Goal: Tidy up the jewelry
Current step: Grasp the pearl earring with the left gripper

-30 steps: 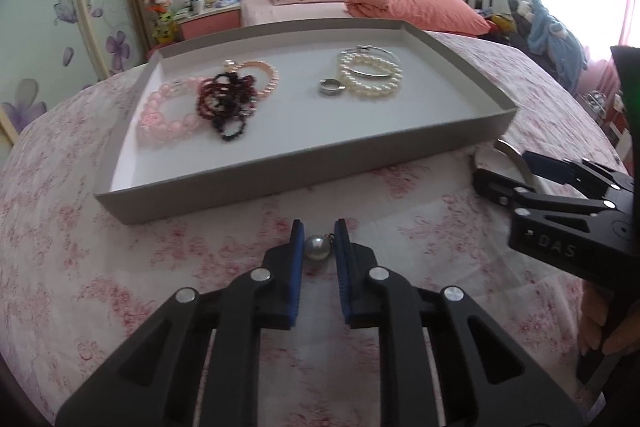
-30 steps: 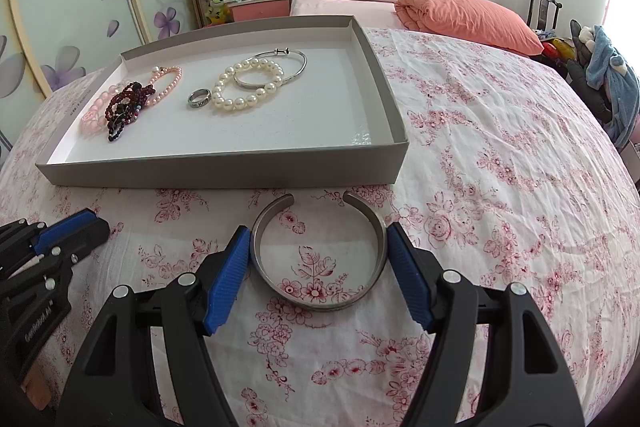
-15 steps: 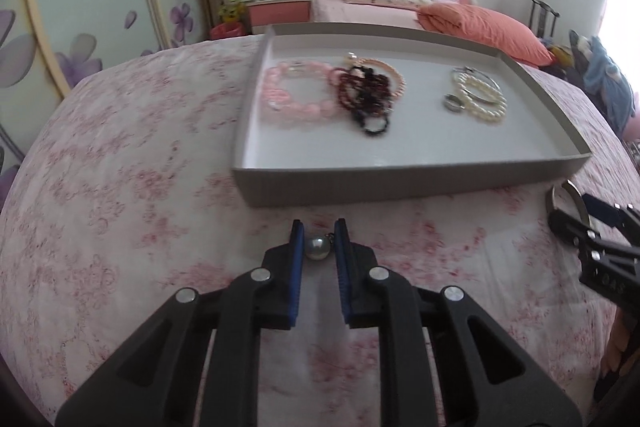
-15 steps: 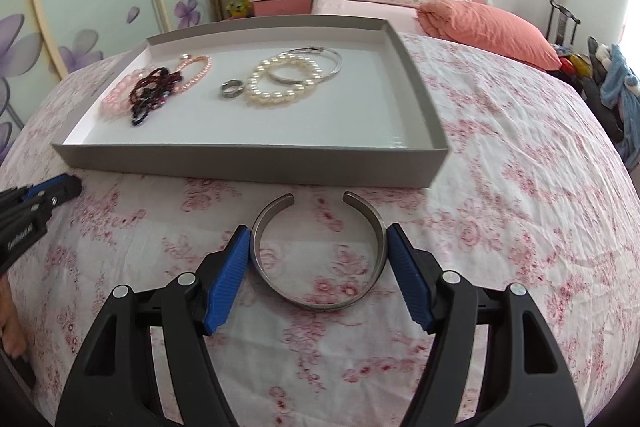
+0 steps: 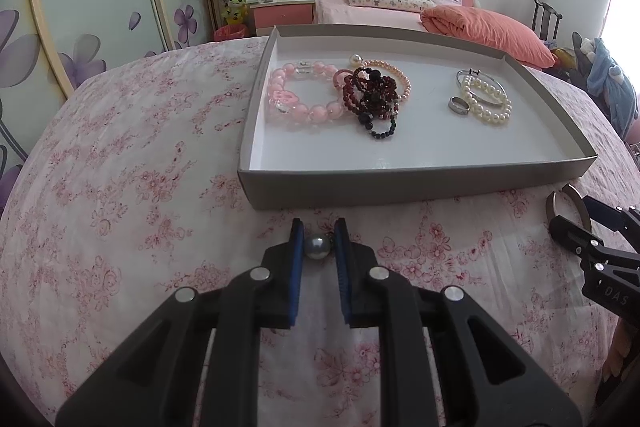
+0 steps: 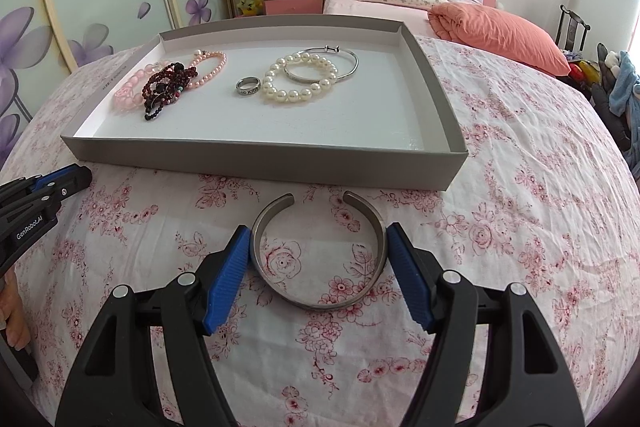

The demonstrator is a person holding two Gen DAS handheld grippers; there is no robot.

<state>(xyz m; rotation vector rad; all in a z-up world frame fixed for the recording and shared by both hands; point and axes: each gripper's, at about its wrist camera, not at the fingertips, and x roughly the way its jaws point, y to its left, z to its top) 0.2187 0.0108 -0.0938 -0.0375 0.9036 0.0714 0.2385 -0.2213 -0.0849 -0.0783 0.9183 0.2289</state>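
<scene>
1. Centrally, low in its frame, the left gripper (image 5: 318, 245) pinches a round grey pearl pendant (image 5: 317, 247) between narrowly spaced pads.
2. Lower centre of its view, the right gripper (image 6: 318, 259) clasps an open silver metal cuff bangle (image 6: 320, 255), jaws spread wide.
3. Above both sits the shallow grey cardboard tray (image 6: 260, 157).

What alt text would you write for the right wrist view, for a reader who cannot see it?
The right gripper holds an open silver cuff bangle between its blue pads, above a pink floral bedspread. Behind it, a shallow grey tray holds a white pearl bracelet, a ring and pink and dark red bead bracelets. The left gripper shows at the left edge.
</scene>
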